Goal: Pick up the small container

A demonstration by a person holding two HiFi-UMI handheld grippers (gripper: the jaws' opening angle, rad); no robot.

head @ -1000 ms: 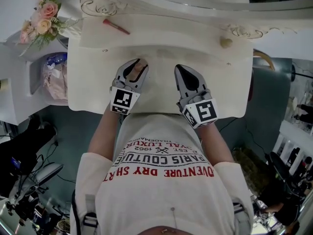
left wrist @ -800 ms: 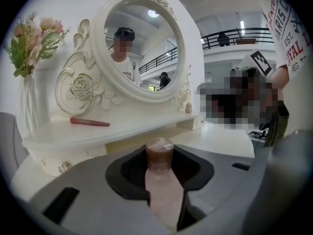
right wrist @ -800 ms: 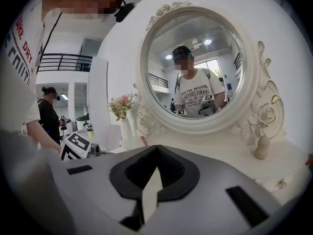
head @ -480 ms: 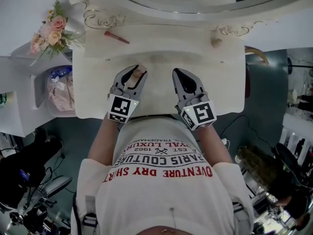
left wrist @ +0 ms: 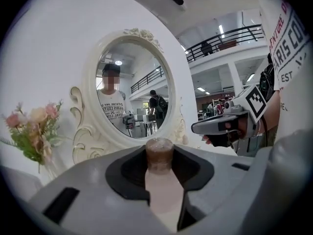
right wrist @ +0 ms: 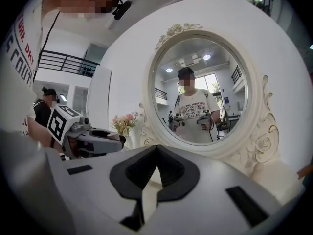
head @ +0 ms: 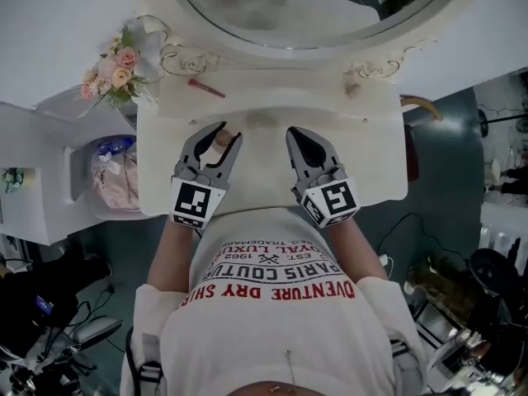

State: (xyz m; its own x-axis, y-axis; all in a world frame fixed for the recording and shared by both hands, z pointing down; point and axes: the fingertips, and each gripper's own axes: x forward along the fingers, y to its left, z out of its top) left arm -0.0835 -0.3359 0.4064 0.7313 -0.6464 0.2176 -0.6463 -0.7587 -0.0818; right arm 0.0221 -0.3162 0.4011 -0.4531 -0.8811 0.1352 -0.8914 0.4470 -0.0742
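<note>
The small container (head: 219, 139), a pale bottle with a brownish cap, sits between the jaws of my left gripper (head: 222, 133) over the middle of the cream dressing table (head: 375, 159). In the left gripper view the container (left wrist: 159, 173) stands upright between the pads, its cap (left wrist: 159, 152) poking out past the tips, and the left gripper (left wrist: 159, 156) is shut on it. My right gripper (head: 295, 133) hovers beside it to the right, shut with nothing in it. In the right gripper view its tips (right wrist: 156, 151) meet in front of the mirror.
An oval mirror (head: 305, 7) in an ornate cream frame stands at the table's back. A red stick (head: 206, 88) lies at the back left, near a pink flower bunch (head: 115, 68). A small knob (head: 352, 89) sits back right. A white side shelf holds a bag (head: 115, 176).
The head view has pulled back, so the mirror now shows. Both grippers keep their places over the table, and the left one still holds the container.
</note>
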